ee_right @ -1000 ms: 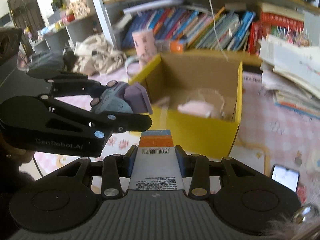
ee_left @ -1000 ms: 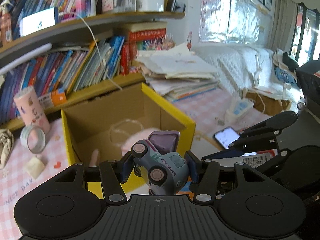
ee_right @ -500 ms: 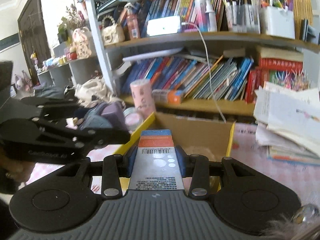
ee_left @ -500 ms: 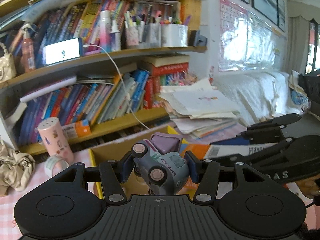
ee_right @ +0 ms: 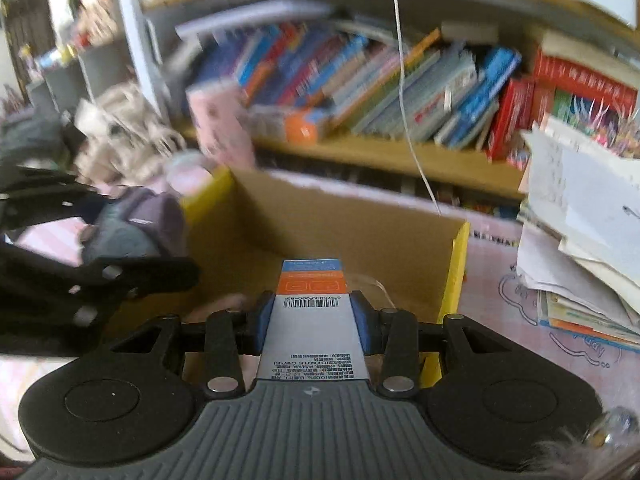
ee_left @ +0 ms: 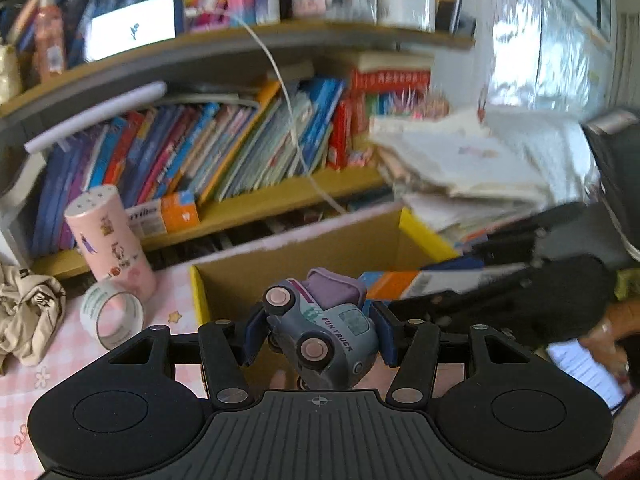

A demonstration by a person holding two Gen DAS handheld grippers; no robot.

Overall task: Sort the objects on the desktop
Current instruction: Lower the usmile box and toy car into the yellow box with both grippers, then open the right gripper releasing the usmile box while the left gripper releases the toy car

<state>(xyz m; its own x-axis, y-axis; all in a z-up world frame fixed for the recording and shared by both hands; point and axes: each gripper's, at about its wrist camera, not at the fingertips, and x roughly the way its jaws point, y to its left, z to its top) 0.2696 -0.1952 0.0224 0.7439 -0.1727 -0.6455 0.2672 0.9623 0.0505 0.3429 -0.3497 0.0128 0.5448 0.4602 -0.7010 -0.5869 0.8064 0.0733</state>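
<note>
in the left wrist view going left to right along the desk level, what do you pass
crumpled beige cloth → tape roll → pink canister → toy truck held in the left gripper → right gripper with its boxed item → phone

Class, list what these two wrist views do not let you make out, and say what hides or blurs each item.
- Box floor: both views, hidden by the toy truck, the carton and the gripper bodies.
- Book titles: right wrist, motion blur.
- Carton's small print: right wrist, too small.
- Phone screen: left wrist, cut off by the right gripper.
</note>
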